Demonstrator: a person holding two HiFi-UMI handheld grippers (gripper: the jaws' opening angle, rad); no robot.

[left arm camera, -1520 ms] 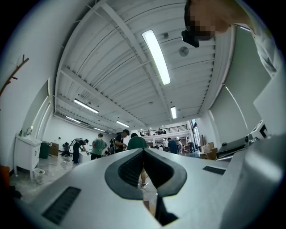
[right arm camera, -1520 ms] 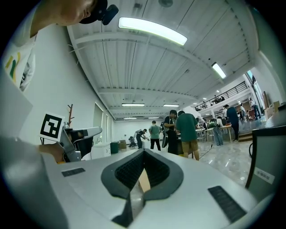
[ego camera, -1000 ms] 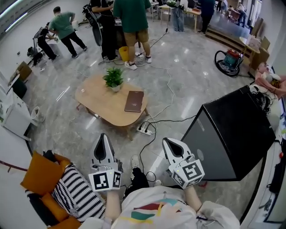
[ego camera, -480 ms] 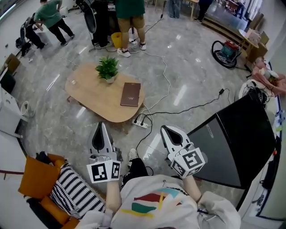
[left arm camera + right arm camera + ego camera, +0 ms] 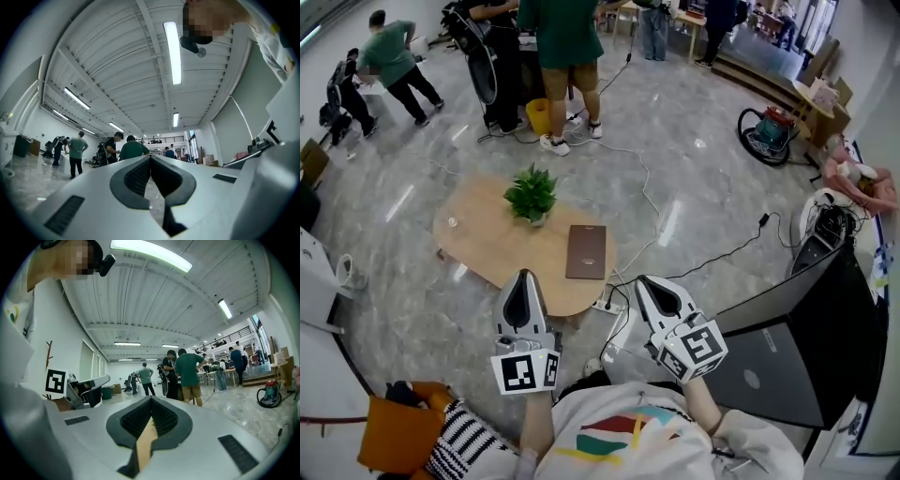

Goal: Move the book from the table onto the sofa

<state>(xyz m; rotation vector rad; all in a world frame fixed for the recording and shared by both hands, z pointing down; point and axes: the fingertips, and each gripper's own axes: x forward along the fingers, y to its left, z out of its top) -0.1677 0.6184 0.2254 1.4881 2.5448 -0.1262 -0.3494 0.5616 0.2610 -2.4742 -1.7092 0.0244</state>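
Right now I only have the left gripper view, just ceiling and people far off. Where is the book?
Observer: The book lies flat on the wooden table, near its right end in the head view.
Operator: Anything next to it?
Observer: A potted plant stands on the same table, apart from the book.
Operator: What is the right gripper doing?
Observer: The right gripper is shut with nothing in it.
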